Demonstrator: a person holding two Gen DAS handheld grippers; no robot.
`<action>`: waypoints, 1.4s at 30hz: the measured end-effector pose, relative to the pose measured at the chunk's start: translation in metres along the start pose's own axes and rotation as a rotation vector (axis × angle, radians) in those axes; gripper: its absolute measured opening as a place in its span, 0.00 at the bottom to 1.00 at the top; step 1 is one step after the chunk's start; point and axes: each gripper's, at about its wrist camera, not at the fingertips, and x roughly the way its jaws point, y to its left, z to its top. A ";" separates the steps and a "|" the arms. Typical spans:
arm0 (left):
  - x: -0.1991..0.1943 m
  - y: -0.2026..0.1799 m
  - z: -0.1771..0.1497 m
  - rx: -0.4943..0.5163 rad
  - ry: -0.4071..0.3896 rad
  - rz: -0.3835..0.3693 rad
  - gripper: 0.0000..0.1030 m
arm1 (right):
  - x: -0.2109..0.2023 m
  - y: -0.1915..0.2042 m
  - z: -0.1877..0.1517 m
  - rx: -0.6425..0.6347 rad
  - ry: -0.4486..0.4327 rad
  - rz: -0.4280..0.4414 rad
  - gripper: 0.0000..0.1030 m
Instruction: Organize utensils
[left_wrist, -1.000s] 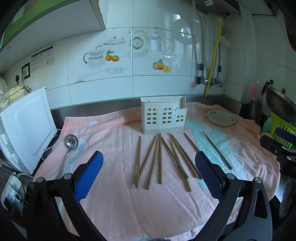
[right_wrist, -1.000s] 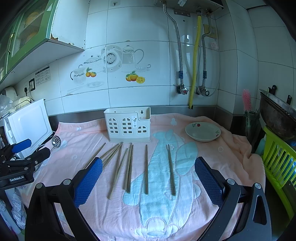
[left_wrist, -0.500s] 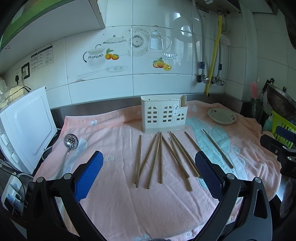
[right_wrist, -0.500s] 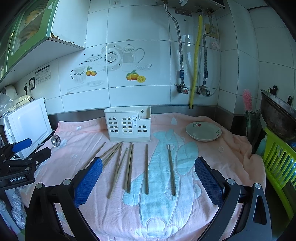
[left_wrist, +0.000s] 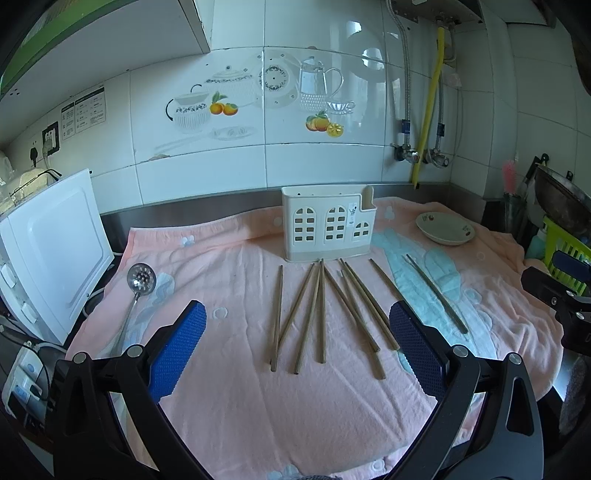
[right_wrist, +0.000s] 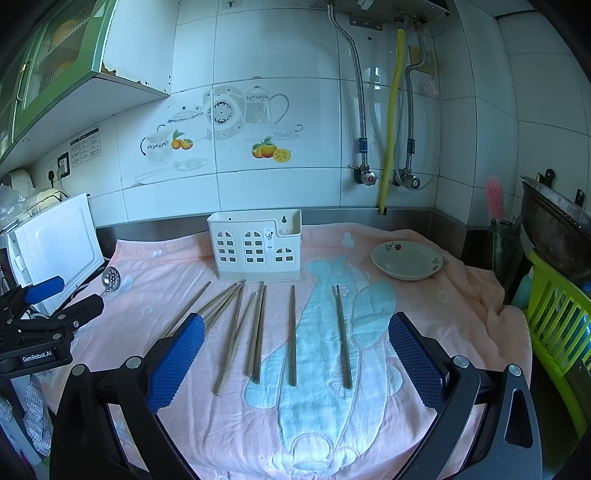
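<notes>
Several wooden chopsticks lie fanned out on a pink towel, in front of an empty white plastic utensil holder. They also show in the right wrist view, with the holder behind them. A slotted metal spoon lies at the towel's left side. My left gripper is open and empty, above the near ends of the chopsticks. My right gripper is open and empty, above the right-hand chopsticks.
A small white bowl sits on the towel at the back right. A white appliance stands at the left. A green rack and a dark wok are at the right edge. The tiled wall carries pipes behind.
Both views have shifted only slightly; nothing on the towel has moved and both grippers stay open.
</notes>
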 end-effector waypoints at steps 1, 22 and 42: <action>0.000 0.000 0.000 0.000 0.000 0.001 0.95 | 0.000 0.000 0.000 -0.001 0.001 0.002 0.94; 0.012 0.001 0.001 -0.003 0.012 0.007 0.95 | 0.009 -0.001 0.001 -0.005 0.020 -0.007 0.94; 0.044 0.008 -0.005 0.003 0.079 0.015 0.95 | 0.038 -0.010 -0.006 -0.004 0.068 -0.014 0.94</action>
